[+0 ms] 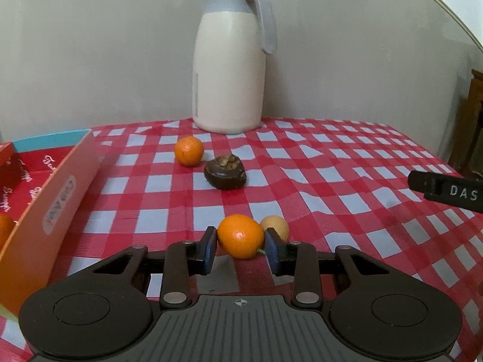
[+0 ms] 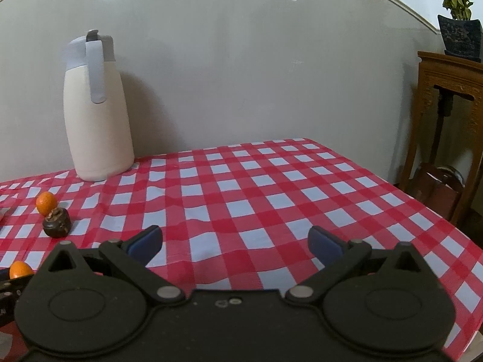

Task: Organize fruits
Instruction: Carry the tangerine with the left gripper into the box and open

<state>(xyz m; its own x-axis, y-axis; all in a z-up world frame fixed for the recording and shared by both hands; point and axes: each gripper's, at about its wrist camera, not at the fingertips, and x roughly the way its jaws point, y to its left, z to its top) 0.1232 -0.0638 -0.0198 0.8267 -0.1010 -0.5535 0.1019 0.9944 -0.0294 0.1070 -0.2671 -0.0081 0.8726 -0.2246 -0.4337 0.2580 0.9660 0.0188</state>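
Note:
My left gripper (image 1: 240, 246) is shut on a small orange (image 1: 240, 239), its blue pads pressed on both sides. A tan round fruit (image 1: 277, 226) lies just behind it on the right. A second orange (image 1: 189, 150) and a dark brown fruit (image 1: 225, 173) lie farther back on the checked cloth. An open red and orange box (image 1: 60, 187) stands at the left with an orange (image 1: 4, 229) inside. My right gripper (image 2: 235, 241) is open and empty over the cloth; the held orange (image 2: 20, 269), second orange (image 2: 46, 202) and dark fruit (image 2: 56, 222) lie to its left.
A tall cream thermos jug (image 1: 229, 69) with a grey lid stands at the back by the wall, also in the right wrist view (image 2: 96, 111). The right gripper's tip (image 1: 446, 191) shows at the right edge. A wooden stand (image 2: 446, 120) with a potted plant (image 2: 459, 21) is beyond the table's right edge.

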